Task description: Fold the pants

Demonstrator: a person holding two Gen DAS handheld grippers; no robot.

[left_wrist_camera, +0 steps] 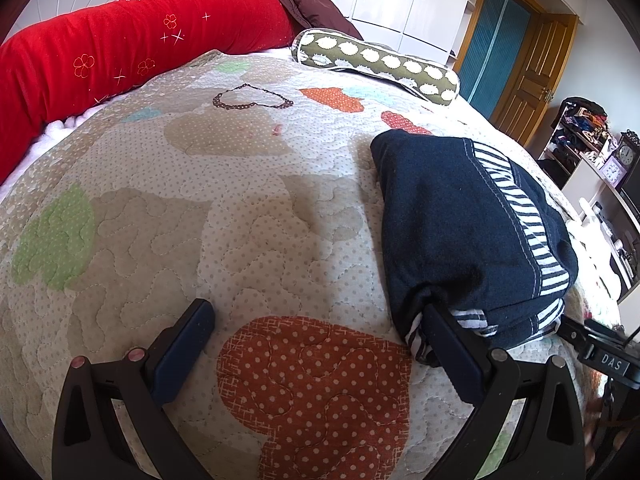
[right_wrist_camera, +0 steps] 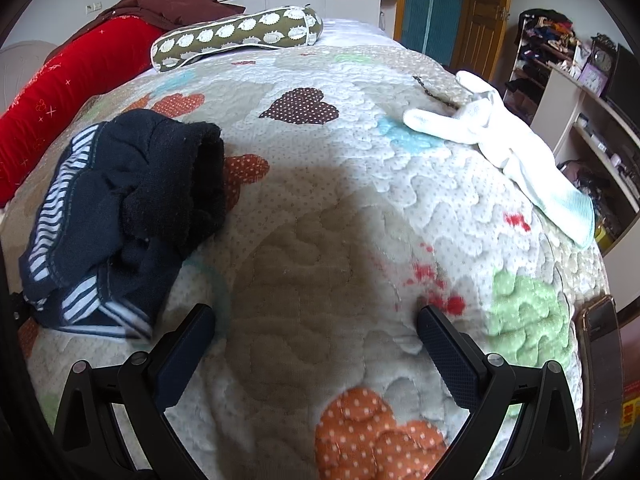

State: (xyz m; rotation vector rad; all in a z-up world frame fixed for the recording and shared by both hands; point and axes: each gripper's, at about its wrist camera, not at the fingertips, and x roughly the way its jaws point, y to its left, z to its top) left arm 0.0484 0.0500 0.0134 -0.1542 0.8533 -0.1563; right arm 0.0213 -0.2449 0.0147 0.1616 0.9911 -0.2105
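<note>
The dark navy pants [left_wrist_camera: 460,216] with a striped white side band lie in a folded bundle on the quilted bedspread [left_wrist_camera: 240,208]. In the left wrist view they lie at the right, and my left gripper [left_wrist_camera: 316,336] is open with its right finger [left_wrist_camera: 452,344] touching the bundle's near edge. In the right wrist view the pants [right_wrist_camera: 132,208] lie at the left. My right gripper [right_wrist_camera: 316,340] is open and empty over bare quilt [right_wrist_camera: 320,240], its left finger close to the bundle's striped edge.
A red bolster [left_wrist_camera: 120,48] and a green patterned roll pillow [left_wrist_camera: 380,64] lie at the head of the bed. White garments [right_wrist_camera: 500,148] lie at the bed's right edge. A phone [right_wrist_camera: 600,344] lies near that edge. Shelves [right_wrist_camera: 560,64] and a door [right_wrist_camera: 484,12] stand beyond.
</note>
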